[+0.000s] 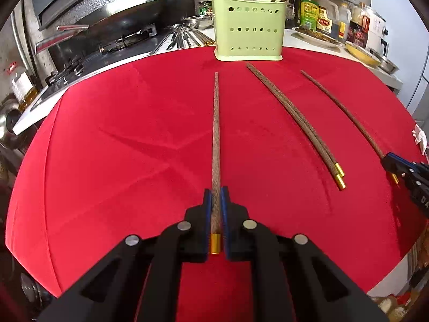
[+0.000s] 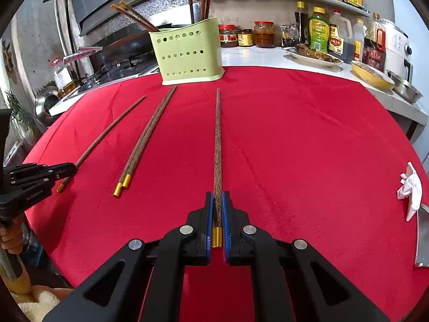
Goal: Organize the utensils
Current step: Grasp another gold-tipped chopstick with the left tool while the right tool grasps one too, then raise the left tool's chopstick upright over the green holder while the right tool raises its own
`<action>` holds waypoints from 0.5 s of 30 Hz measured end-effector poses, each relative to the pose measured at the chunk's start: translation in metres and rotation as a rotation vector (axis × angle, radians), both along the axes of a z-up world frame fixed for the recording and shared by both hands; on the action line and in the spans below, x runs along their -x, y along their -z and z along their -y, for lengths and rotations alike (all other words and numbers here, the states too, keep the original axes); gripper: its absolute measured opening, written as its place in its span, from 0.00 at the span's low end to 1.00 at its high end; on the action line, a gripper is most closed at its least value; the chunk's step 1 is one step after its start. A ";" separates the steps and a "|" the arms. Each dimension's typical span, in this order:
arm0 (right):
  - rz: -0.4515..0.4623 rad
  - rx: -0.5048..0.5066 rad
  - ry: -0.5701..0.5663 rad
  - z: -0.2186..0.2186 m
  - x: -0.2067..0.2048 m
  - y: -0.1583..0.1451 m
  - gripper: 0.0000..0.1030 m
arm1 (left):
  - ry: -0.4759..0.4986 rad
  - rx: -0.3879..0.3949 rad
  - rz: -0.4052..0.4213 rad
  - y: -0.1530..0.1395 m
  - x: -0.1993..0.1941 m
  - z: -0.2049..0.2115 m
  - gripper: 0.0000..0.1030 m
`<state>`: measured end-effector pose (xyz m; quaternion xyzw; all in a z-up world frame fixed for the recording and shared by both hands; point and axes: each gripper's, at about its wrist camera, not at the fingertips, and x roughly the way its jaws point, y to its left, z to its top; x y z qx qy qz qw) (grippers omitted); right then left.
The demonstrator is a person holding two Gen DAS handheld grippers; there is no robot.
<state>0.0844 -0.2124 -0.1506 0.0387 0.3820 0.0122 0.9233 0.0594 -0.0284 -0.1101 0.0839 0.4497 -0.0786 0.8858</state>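
While each hand-held gripper is clamped on its own chopstick, neither stick has left the cloth. The left hand-held gripper (image 1: 216, 198) has its blue pads pressed on the thick end of the left chopstick (image 1: 216, 139), just ahead of the gold cap. The right hand-held gripper (image 2: 217, 200) grips the right chopstick (image 2: 217, 145) at the same place. Both sticks lie flat on the red cloth (image 1: 134, 139) that covers the worktop, tips pointing toward the green perforated chopstick holder (image 1: 248, 33).

Between the two held sticks lies a pair of chopsticks (image 1: 297, 123), side by side and touching (gold caps toward the person). The holder stands at the far edge of the cloth and already contains several chopsticks, caps up.

Step in hand, as judged: the grasp is complete and the lift is due. The next move calls for raising each stick clear of the cloth, tilting it tip-down, and lowering it into the open top of the holder. One risk is that a long stick pivots between the pads during the tilt.
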 end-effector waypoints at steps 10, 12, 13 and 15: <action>0.002 0.012 0.007 -0.001 0.012 0.001 0.11 | 0.040 0.023 0.017 0.002 0.017 -0.008 0.07; 0.014 0.014 0.005 -0.002 0.016 0.002 0.12 | 0.047 0.005 0.029 0.003 0.019 -0.006 0.07; 0.018 0.018 0.006 -0.002 0.016 0.002 0.12 | 0.048 -0.001 0.033 0.003 0.019 -0.005 0.07; 0.026 0.028 0.013 -0.004 0.016 0.002 0.13 | 0.049 -0.010 0.042 0.003 0.019 -0.004 0.07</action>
